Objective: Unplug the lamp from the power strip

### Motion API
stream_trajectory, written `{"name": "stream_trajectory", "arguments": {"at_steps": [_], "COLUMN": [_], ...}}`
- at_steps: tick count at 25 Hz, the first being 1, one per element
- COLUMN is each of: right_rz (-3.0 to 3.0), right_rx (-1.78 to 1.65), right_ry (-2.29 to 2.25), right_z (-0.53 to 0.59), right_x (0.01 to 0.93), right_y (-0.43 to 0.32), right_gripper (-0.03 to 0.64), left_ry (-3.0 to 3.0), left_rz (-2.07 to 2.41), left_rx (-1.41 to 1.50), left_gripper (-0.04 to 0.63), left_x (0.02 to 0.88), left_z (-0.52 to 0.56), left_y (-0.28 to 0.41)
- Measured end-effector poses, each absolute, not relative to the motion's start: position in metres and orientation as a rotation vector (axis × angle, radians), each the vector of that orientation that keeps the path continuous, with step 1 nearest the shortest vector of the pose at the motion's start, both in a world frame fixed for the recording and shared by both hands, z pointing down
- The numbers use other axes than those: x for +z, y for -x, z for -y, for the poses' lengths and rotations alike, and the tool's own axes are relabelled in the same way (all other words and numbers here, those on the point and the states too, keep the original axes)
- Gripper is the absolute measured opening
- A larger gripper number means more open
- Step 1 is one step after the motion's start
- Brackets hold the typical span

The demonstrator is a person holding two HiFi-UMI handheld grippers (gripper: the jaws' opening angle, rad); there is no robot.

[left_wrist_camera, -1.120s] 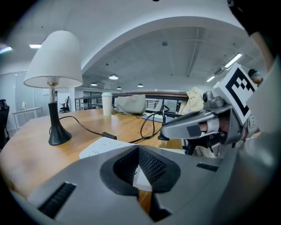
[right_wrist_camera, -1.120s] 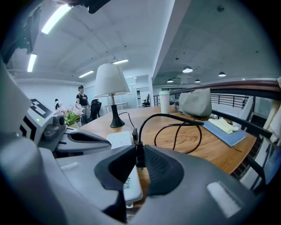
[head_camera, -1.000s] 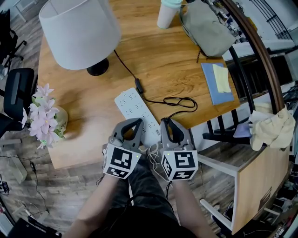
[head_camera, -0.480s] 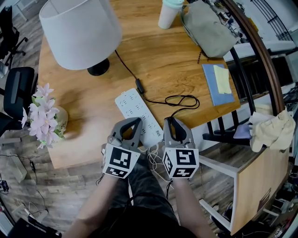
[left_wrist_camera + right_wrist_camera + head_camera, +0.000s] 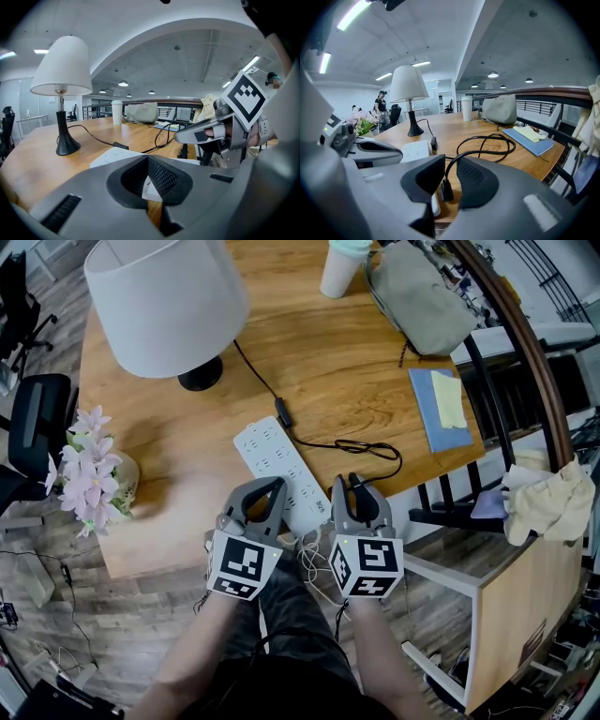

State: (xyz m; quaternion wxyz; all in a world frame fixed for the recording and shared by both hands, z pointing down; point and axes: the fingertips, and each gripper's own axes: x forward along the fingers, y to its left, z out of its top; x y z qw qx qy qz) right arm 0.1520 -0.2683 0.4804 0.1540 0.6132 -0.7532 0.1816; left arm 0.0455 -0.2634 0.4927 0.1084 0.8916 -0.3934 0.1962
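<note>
Plug (image 5: 446, 190) was caught pinched in the right gripper (image 5: 450, 174), just beside the strip's (image 5: 415, 150) near end. It was hidden in the head view. Strip end was clamped by the left gripper (image 5: 147, 182).

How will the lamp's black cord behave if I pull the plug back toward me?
The cord looks floppy: it lies in loose loops on the table, so it should probably trail and uncoil with little resistance. Once slack runs out, it may tug the lamp, which looks top-heavy on its small base and might tip.
</note>
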Motion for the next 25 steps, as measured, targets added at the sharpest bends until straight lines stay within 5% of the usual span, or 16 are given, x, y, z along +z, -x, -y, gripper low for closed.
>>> {"name": "stream_trajectory", "arguments": {"at_steps": [25], "right_rz": [2.008], "right_rx": [0.636], "right_ry": [-1.900], "right_z": [0.235], "right_x": [0.484], "right_y": [-0.182], "right_gripper": [0.141], "left_ry": [-2.679], "left_rz": [1.104], "left_rx": [0.563], "left_gripper": [-0.003], "left_x": [0.482], "left_z": [0.247], "left_y": [-0.052]}}
